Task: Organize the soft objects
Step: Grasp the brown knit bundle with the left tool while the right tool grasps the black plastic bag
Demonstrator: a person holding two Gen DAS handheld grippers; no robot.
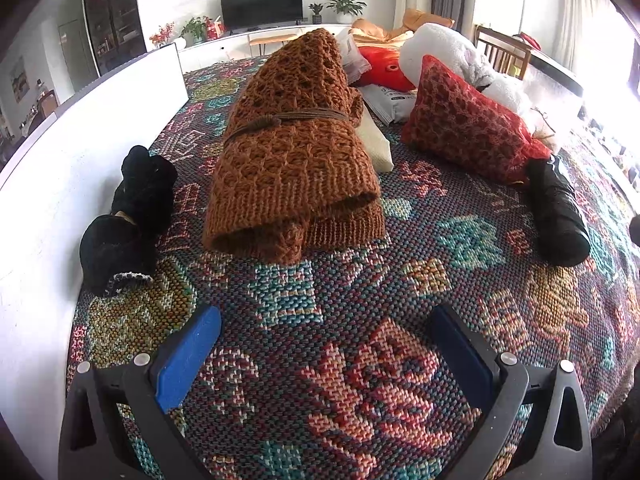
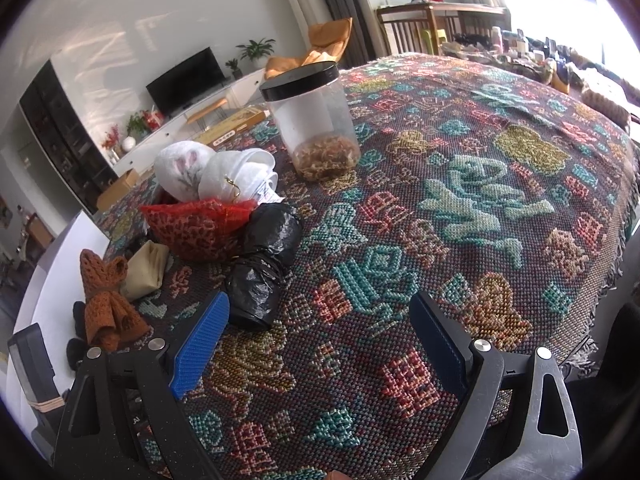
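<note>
Brown knit (image 1: 294, 160) lies rolled mid-cloth (image 1: 360, 300), ahead of the left gripper (image 1: 326, 354), between black socks (image 1: 128, 216) and red pouch (image 1: 472, 124). Both grippers, left and right (image 2: 320, 346), are wide open, empty.

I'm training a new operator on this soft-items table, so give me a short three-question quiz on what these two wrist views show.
1. True or false: the left tongs are shut on the brown knitted scarf.
2. Multiple choice: in the right wrist view, what lies nearest the right tongs? A) the clear jar B) the black plastic roll C) the white towels
3. Fill in: the cord around the scarf is ____ in colour.

Key:
1. False; both tongs are open and hold nothing.
2. B; the roll lies just past the left blue pad.
3. Brown.
</note>
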